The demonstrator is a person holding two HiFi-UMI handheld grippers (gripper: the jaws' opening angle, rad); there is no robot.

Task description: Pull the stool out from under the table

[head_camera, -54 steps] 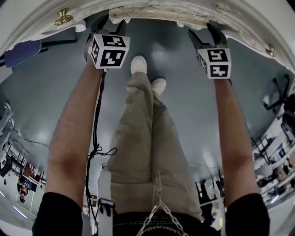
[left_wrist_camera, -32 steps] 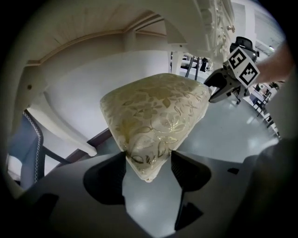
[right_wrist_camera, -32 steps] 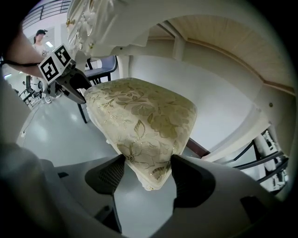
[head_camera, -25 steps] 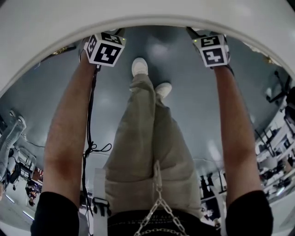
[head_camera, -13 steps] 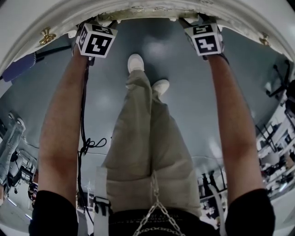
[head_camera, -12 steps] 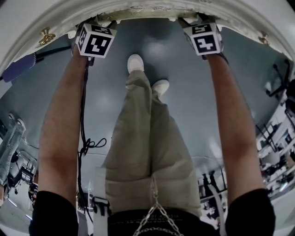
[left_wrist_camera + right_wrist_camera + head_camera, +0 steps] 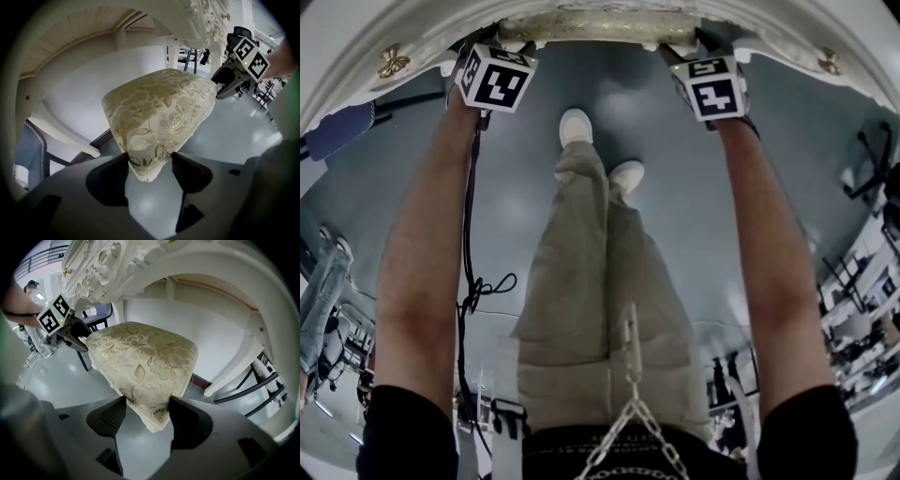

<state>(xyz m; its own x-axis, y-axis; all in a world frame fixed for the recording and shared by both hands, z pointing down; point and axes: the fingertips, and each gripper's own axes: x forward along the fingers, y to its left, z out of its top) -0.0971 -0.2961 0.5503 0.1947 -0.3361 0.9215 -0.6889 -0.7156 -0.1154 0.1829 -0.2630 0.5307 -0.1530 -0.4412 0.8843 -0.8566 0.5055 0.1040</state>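
Cream stool: a cream-and-gold floral brocade stool (image 7: pixel 159 112) with a plump padded seat is sitting beneath the arch of the counter. In the head view only its front edge is showing, at 12 o'clock, just under the counter's rim.
Left tongs: the left tongs (image 7: pixel 149 163) are clamping one near corner of the seat, a dark jaw pressing into the fabric on each side. In the head view they are reaching up at 11 o'clock.
Right tongs: the right tongs (image 7: pixel 147 408) are gripping the other near corner of the seat in the same way, both jaws bearing on the brocade. In the head view they are sitting at 1 o'clock.
Cross views: each camera is catching the opposite tongs on the seat's far corner, at 2 o'clock in the left gripper view and at 10 o'clock in the right gripper view.
Counter: a white carved wooden counter (image 7: pixel 769 28) with ornate relief is arching over the stool, and its small brass knobs (image 7: pixel 392 62) are showing at 10 and 2 o'clock in the head view.
Floor: a glossy grey floor (image 7: pixel 675 216) is reflecting light beneath the stool.
Person: bare forearms are stretching forward to both tongs, with beige trousers (image 7: pixel 591 300) and white shoes (image 7: pixel 577 127) standing between them.
Chair: a blue upholstered chair (image 7: pixel 28 157) is standing beside the counter, at 8 o'clock in the left gripper view.
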